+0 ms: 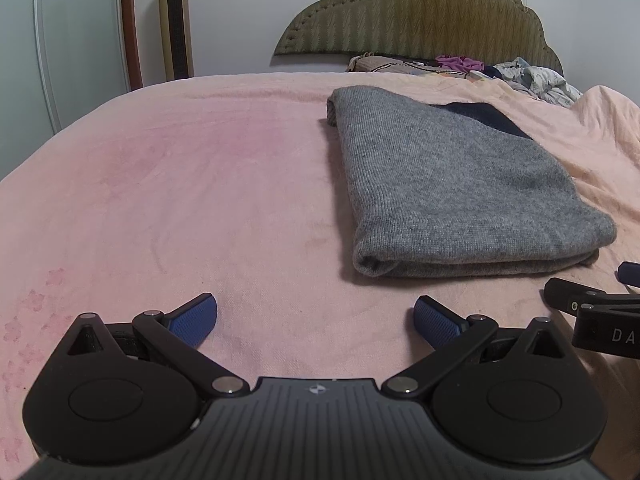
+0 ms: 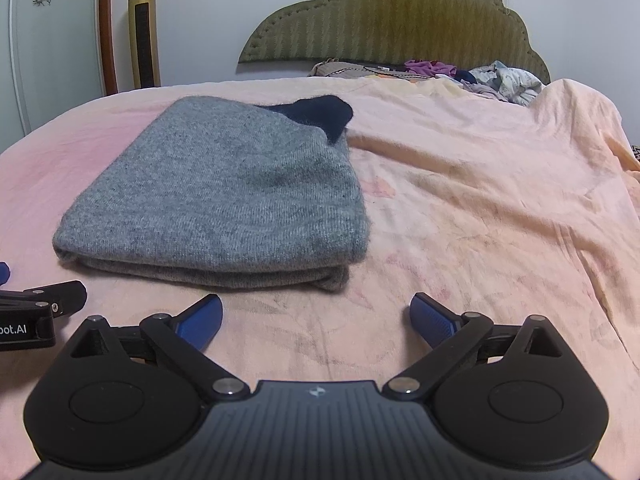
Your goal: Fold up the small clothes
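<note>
Sweater (image 1: 452,184), grey knit, folded into a thick rectangular stack with its layered fold edge facing the cameras; lies flat on the pink bedspread (image 1: 180,184). In the left wrist view it sits at 1 o'clock from the gripper; in the right wrist view, at 11 o'clock.

Dark navy fabric (image 2: 316,114), partly showing at the far end of the stack, at its 12 o'clock edge; whether it belongs to the sweater or is a separate piece cannot be told.

Left gripper (image 1: 316,316): blue-padded fingers spread wide apart, nothing between them, low over bare bedspread, short of the sweater's near edge.

Right gripper (image 2: 316,314): fingers likewise spread wide, holding nothing, just short of the sweater's near right corner. Each gripper shows at the edge of the other's view, so the two sit side by side, near each other.

Headboard (image 1: 420,12), olive, scalloped, upholstered, at 12 o'clock beyond the bed.

Loose clothing pile (image 2: 480,76), mixed colours, at the head of the bed below the headboard.

Tower fan (image 1: 176,20), gold, upright, at 11 o'clock against the wall.
</note>
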`<action>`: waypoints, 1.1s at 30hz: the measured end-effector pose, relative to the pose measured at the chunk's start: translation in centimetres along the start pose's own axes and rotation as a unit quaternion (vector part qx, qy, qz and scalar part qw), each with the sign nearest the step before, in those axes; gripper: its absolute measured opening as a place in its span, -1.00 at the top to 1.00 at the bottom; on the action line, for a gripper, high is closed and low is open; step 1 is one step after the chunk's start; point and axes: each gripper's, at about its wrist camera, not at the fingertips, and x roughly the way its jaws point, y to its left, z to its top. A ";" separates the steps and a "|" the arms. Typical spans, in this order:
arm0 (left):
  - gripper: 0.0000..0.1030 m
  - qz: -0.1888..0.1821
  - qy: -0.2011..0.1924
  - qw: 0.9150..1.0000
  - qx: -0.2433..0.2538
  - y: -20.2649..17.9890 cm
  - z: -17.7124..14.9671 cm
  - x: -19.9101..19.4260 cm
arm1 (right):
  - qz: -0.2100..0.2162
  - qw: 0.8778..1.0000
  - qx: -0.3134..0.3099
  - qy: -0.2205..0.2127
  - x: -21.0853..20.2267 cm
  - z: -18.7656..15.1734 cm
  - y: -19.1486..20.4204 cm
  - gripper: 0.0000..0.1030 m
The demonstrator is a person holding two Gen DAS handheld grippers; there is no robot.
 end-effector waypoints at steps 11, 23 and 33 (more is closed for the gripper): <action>-1.00 0.000 0.000 1.000 0.000 0.0 0.0 0.0 | 0.002 1.000 0.006 0.002 -0.1 -0.2 -0.2 -1.00; -1.00 0.000 0.000 1.000 0.001 0.1 0.0 0.0 | 0.002 1.000 0.010 0.001 -0.2 -0.4 -0.2 -1.00; -1.00 0.000 0.000 1.000 0.001 0.1 0.0 0.0 | 0.002 1.000 0.011 0.003 -0.4 -0.5 -0.3 -1.00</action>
